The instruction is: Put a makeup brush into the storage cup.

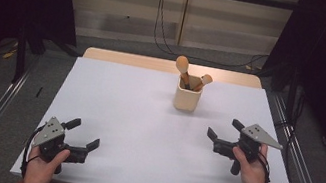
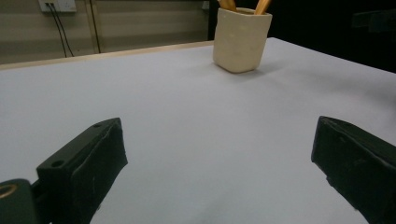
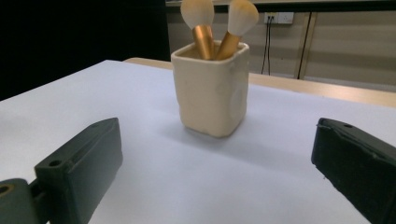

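Both claws, left claw and right claw, wide open, empty.

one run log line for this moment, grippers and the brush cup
left gripper: open, empty, near edge | right gripper: open, empty, facing cup | cream square ceramic cup: upright, far centre | two gold-handled makeup brushes: in cup, heads up

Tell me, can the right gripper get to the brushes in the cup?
Probably yes. The right gripper is open and faces the cup, bare table lies between, and the brushes stick out on top.
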